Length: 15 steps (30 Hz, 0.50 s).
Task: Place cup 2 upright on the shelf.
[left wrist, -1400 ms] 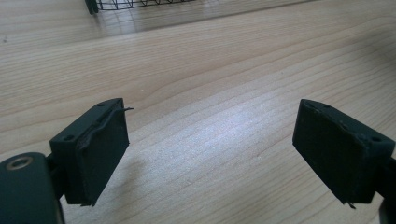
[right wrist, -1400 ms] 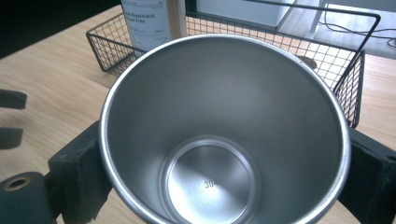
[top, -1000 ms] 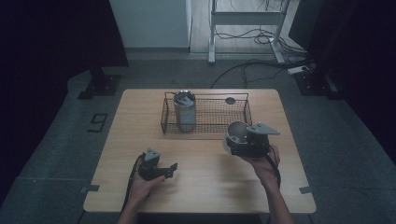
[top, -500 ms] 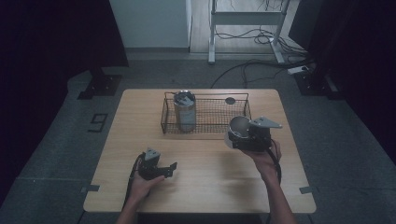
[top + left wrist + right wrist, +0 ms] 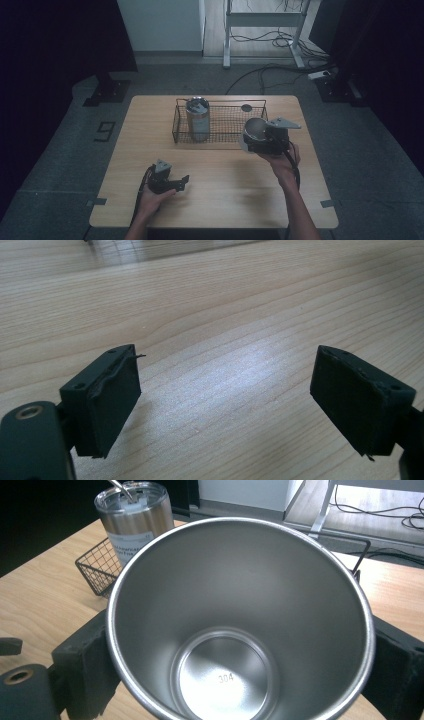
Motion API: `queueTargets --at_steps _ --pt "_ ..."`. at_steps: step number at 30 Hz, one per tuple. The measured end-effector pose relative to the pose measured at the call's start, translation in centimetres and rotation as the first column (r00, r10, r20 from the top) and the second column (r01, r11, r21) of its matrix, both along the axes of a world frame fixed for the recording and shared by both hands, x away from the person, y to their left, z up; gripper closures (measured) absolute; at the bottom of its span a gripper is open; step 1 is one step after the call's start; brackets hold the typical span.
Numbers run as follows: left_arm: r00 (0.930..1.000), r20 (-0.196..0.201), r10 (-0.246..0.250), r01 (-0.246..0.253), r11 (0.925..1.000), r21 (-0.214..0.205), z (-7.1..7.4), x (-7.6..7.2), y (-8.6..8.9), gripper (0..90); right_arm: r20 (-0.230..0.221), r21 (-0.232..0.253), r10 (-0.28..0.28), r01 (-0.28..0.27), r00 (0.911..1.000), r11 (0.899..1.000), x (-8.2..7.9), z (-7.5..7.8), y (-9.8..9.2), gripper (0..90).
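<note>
The right gripper [image 5: 240, 655] clamps a smooth, round steel cup [image 5: 240, 625], stamped 304 inside, beside the wire basket [image 5: 227, 122]; its outer wall is hidden. The left gripper [image 5: 225, 405] gapes wide over pale wood-grain table [image 5: 225, 300]. A lidded steel tumbler [image 5: 198, 119], its label unreadable, apparently stands inside the basket.

Left gripper [image 5: 172, 182] low, jaws apart — right gripper [image 5: 257, 137] raised, clamped.

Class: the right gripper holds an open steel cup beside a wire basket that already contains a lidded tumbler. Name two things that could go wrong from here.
1. The steel cup is smooth and tapered, held by the right gripper at its sides; it might slip.
2. Carried into the wire basket, it might catch the rim or knock the lidded tumbler.
</note>
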<state>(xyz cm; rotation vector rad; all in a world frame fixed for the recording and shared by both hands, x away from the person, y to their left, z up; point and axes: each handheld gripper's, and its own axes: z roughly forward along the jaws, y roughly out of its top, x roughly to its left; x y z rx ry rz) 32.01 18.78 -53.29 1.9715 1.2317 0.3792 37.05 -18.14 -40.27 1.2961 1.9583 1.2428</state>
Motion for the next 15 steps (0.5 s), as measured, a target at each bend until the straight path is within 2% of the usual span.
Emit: queueTargets --at_steps 11,15 --pt "1.0 0.002 0.003 -0.003 1.0 -0.006 0.1 0.0 0.1 12.9 0.001 -0.01 -0.003 0.003 1.0 1.0 1.4 0.5 0.2 6.9" --pt "1.0 -0.001 0.001 -0.001 1.0 -0.004 0.1 0.0 0.1 13.0 -0.002 0.0 0.0 0.0 1.0 1.0 1.8 0.5 0.2 6.9"
